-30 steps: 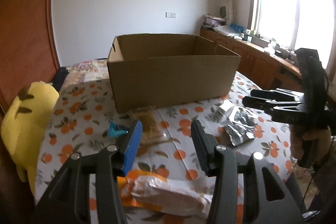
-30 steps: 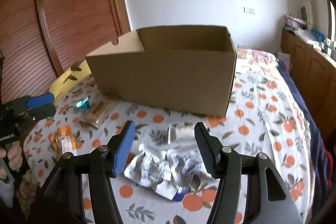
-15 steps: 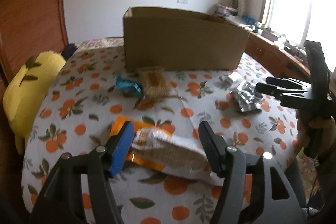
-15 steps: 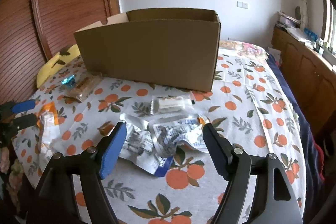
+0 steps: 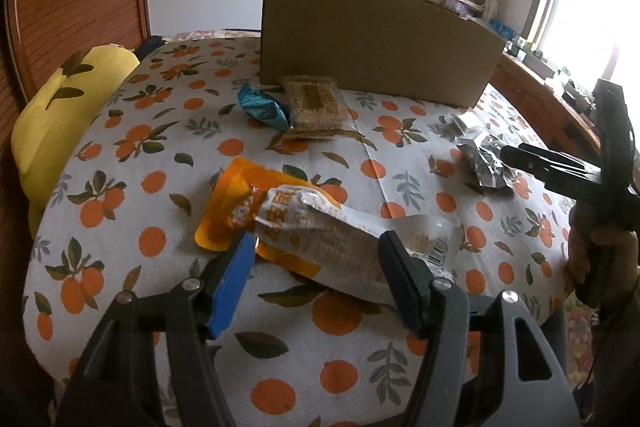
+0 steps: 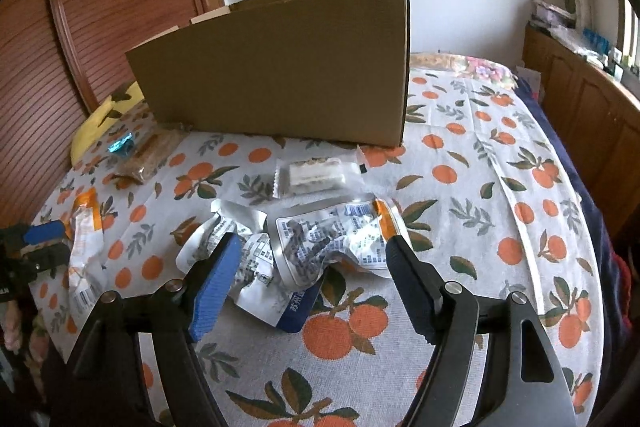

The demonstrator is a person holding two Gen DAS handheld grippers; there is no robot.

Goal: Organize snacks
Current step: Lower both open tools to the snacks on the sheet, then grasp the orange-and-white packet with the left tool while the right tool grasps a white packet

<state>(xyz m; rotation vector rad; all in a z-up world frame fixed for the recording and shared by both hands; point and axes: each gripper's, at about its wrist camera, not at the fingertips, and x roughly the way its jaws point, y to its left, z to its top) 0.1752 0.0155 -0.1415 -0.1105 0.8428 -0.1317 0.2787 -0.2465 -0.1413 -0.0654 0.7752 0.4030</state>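
A cardboard box stands at the back of the orange-print table; it also shows in the right wrist view. My left gripper is open, its jaws either side of a white and orange snack packet lying on an orange pouch. My right gripper is open, low over crumpled silver packets. A clear-wrapped white bar lies behind them. A brown cracker pack and a teal wrapper lie by the box.
A yellow plush cushion sits at the table's left edge. A wooden door is behind on the left. Wooden cabinets run along the right wall under a window. The table cloth shows bare to the right of the packets.
Both grippers have dropped lower and drawn nearer to the packets; the box now looks higher in both views. The left jaws now flank the white and orange packet.
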